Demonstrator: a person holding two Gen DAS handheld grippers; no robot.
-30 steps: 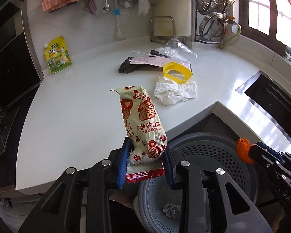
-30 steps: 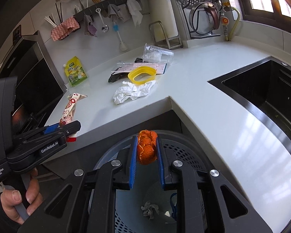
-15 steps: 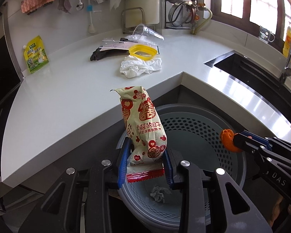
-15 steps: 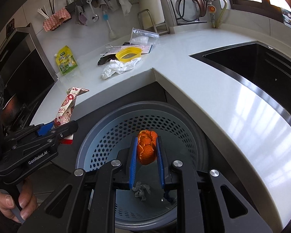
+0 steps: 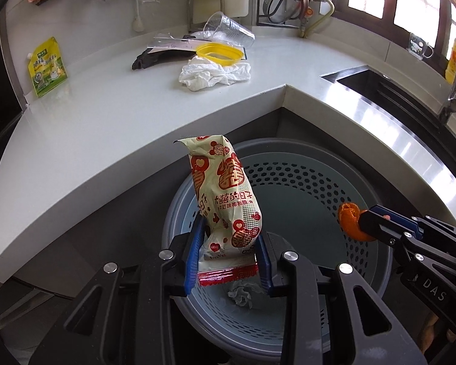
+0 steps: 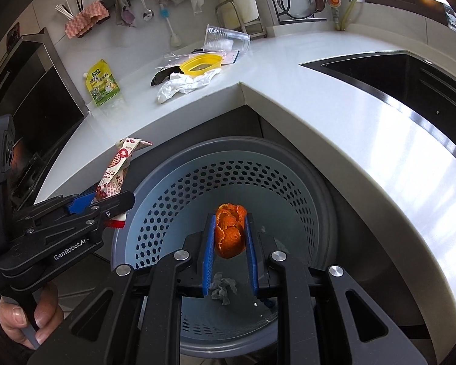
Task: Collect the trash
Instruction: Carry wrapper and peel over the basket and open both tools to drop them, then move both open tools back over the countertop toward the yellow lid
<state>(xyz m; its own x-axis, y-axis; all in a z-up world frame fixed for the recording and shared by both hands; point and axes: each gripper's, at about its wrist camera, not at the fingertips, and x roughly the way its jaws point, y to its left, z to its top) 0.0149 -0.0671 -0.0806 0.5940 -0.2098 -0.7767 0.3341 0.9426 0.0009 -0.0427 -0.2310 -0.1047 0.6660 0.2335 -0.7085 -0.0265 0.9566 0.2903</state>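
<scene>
left wrist view: the left gripper (image 5: 228, 252) is clamped partway shut on the lower end of a snack wrapper (image 5: 225, 200), which stands up from the jaws; directly below and ahead of the claw sits the perforated trash basket (image 5: 377, 261) with a crumpled scrap (image 5: 241, 295) on its floor. to its right the right gripper (image 5: 358, 222) pinches an orange peel (image 5: 348, 217) over the basket's far side. right wrist view: the right gripper (image 6: 229, 243) is closed narrowly on the orange peel (image 6: 229, 231), with the basket (image 6: 295, 182) beneath its tips. to drop well, i judge each claw should be fully inside the rim before letting go; the tall, light wrapper could tip outward, so lower it first.
</scene>
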